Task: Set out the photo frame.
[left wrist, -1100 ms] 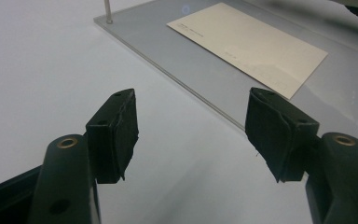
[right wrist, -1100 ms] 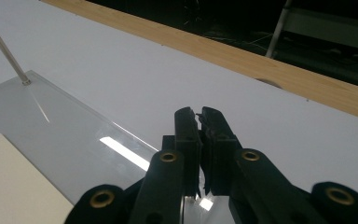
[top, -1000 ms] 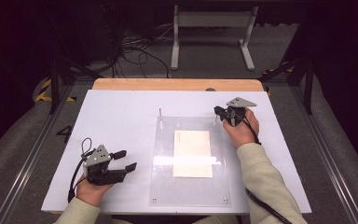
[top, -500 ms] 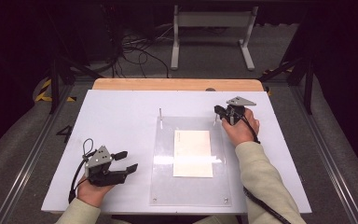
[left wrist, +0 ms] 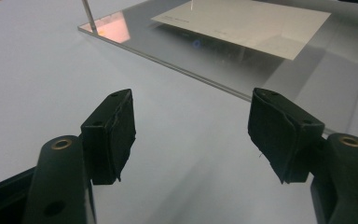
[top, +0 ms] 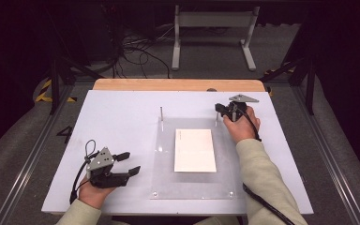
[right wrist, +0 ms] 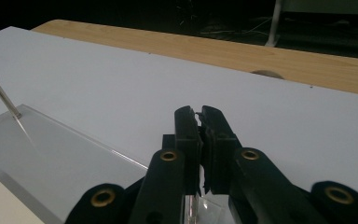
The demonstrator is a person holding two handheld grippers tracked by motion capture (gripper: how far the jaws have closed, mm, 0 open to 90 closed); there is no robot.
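Note:
A clear acrylic plate (top: 164, 173) lies mid-table with a cream sheet of paper (top: 195, 150) on it. Thin upright pins stand at its far left corner (top: 161, 112) and far right corner (top: 215, 117). My left gripper (top: 132, 162) rests near the front left, pointing at the plate's edge (left wrist: 191, 51). Its jaws have just been opening and stand open with nothing between them (left wrist: 191, 135). My right gripper (top: 217, 108) is at the far right pin, its jaws pressed together (right wrist: 199, 112). I cannot tell whether the pin is pinched between them.
The plate sits on a white tabletop (top: 112, 117) with a wooden strip (top: 178, 84) along its far edge. Beyond it are a white stand (top: 211, 23) and floor cables (top: 136, 47). Metal rails (top: 28, 159) run along both sides.

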